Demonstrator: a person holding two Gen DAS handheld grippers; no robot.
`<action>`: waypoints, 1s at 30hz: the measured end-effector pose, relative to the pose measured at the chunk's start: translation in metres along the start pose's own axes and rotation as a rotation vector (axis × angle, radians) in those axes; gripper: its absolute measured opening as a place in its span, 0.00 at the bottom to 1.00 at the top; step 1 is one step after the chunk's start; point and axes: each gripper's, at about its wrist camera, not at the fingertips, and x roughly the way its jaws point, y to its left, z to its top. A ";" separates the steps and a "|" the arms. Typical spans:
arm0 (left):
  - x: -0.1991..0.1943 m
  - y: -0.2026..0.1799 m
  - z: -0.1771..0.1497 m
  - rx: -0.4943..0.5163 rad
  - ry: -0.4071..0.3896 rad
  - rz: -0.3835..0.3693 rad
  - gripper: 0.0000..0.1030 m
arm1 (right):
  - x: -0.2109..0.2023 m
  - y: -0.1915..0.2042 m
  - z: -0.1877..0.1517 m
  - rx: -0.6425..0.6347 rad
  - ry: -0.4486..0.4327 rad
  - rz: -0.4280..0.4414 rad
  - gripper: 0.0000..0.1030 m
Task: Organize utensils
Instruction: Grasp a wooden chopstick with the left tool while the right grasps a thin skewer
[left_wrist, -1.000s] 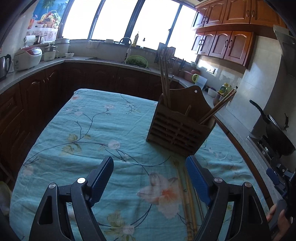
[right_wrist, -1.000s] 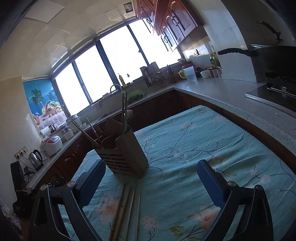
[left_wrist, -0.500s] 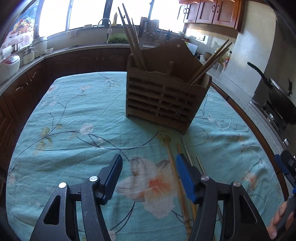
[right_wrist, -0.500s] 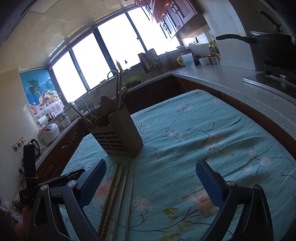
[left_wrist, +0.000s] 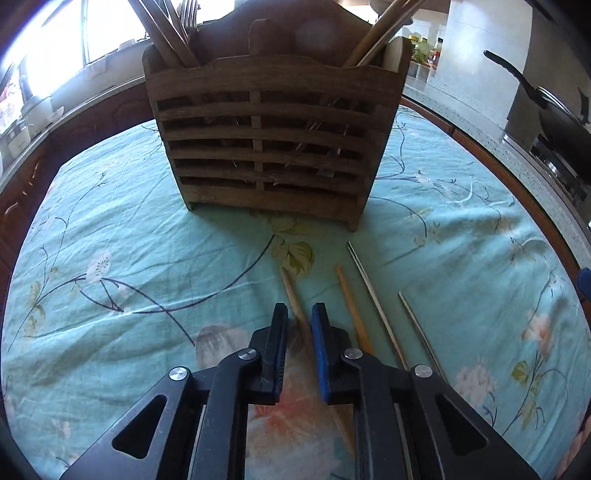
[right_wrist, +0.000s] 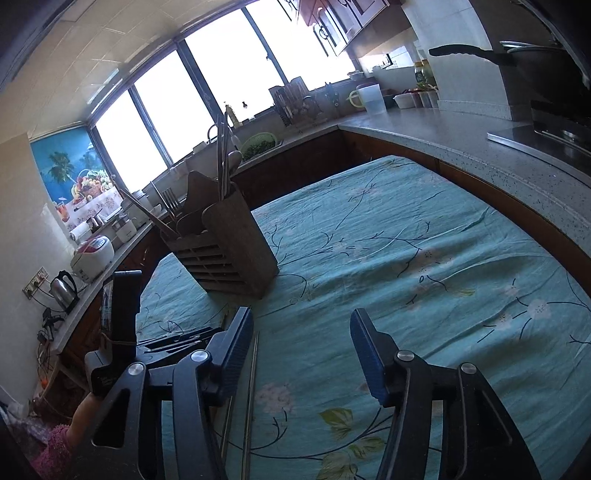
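Note:
A slatted wooden utensil holder (left_wrist: 273, 136) stands on the floral tablecloth (left_wrist: 110, 258), holding chopsticks, forks and spoons; it also shows in the right wrist view (right_wrist: 229, 254). Several loose chopsticks lie in front of it: a wooden one (left_wrist: 291, 291), a second wooden one (left_wrist: 351, 306) and two metal ones (left_wrist: 373, 299). My left gripper (left_wrist: 299, 317) is low on the cloth with its fingers nearly closed around the leftmost wooden chopstick. My right gripper (right_wrist: 301, 328) is open and empty above a metal chopstick (right_wrist: 253, 373), with the left gripper's body (right_wrist: 122, 325) to its left.
Kitchen counters ring the table. A wok (left_wrist: 561, 118) sits on the stove at the right. A rice cooker (right_wrist: 92, 254) and kettle (right_wrist: 64, 288) stand on the left counter. A jug (right_wrist: 369, 98) stands on the far counter.
My left gripper has moved forward and down toward the holder and narrowed its fingers around the wooden chopstick. My right gripper has dropped lower over the metal chopsticks and narrowed somewhat.

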 end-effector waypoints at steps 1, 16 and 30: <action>-0.003 0.002 -0.005 0.009 0.000 -0.005 0.10 | 0.002 0.002 -0.001 -0.003 0.009 0.009 0.46; -0.055 0.068 -0.066 -0.108 0.005 -0.025 0.10 | 0.088 0.074 -0.020 -0.154 0.270 0.105 0.28; -0.049 0.075 -0.057 -0.156 0.002 0.019 0.27 | 0.155 0.100 -0.015 -0.285 0.388 0.010 0.19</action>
